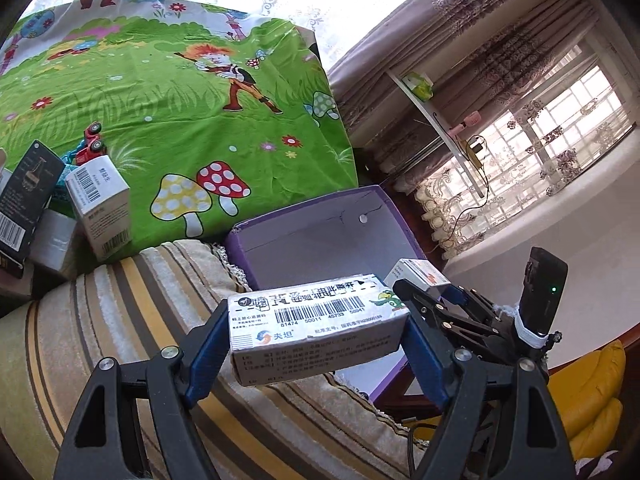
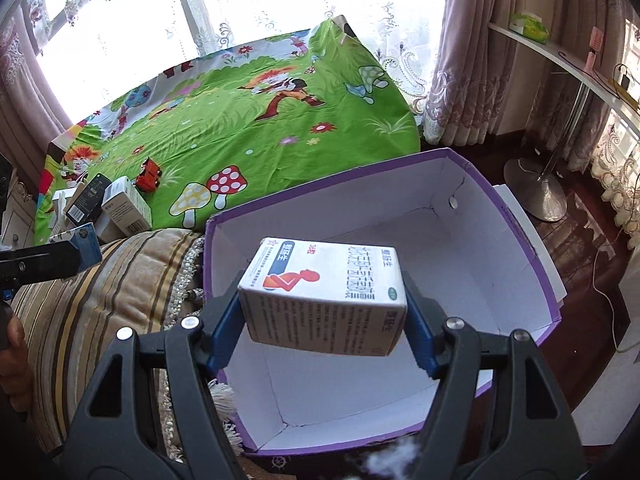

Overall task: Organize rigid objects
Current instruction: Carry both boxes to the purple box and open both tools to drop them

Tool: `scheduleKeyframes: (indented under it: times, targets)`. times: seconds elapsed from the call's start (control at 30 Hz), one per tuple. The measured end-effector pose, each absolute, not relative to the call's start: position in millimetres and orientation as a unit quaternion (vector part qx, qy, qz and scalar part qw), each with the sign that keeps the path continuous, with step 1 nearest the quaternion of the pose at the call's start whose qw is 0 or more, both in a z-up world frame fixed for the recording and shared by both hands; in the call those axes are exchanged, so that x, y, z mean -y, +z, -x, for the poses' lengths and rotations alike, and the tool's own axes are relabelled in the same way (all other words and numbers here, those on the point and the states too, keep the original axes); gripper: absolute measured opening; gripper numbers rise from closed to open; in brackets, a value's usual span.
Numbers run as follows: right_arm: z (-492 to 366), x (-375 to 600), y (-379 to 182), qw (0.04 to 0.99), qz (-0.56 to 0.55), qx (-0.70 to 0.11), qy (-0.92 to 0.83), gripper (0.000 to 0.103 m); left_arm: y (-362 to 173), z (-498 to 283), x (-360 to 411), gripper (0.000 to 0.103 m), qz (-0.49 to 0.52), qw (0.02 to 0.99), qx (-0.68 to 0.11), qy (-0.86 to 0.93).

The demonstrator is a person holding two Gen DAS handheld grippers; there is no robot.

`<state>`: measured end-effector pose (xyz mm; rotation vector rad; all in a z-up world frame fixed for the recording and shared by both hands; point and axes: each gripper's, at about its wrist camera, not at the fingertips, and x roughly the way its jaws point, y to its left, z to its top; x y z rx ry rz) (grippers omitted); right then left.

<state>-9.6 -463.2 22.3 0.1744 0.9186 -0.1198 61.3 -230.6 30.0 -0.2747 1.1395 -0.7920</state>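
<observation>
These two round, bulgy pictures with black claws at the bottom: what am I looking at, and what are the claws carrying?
There is no robot here: a person holds a hand tool in each hand, each with a fisheye camera looking along its two fingers. One picture comes from the left tool, one from the right. The left gripper clamps a barcoded medicine box; the right gripper clamps a white medicine box with an orange figure over an open purple cardboard box, empty as far as can be seen. Behind, on a green cartoon sheet, lie more small boxes and a red toy car. A striped cushion sits beside the purple box.
</observation>
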Motion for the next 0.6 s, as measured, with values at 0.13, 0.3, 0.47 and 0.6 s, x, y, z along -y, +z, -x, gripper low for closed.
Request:
scheduleKeyframes:
  times: [0.13, 0.3, 0.47, 0.6]
  targets:
    - [13.0, 476.7, 21.5, 0.889, -0.091, -0.441, -0.078, 0.074, 29.8, -64.6, 248.9, 0.081, 0.122, 0.747, -0.529, -0.384]
    - [18.7, 488.6, 21.2, 0.887, -0.101, -0.44, -0.096, 0.075, 28.0, -68.7, 266.6, 0.083, 0.131, 0.726, -0.541, -0.405]
    - [19.8, 494.5, 20.3, 0.884, -0.102, -0.442, -0.11, 0.081, 22.6, -71.5, 272.2, 0.086, 0.137, 0.716, -0.552, -0.405]
    - [19.2, 493.3, 20.3, 0.884, -0.104, -0.443, -0.108, 0.084, 21.1, -73.6, 269.1, 0.086, 0.156, 0.707, -0.554, -0.411]
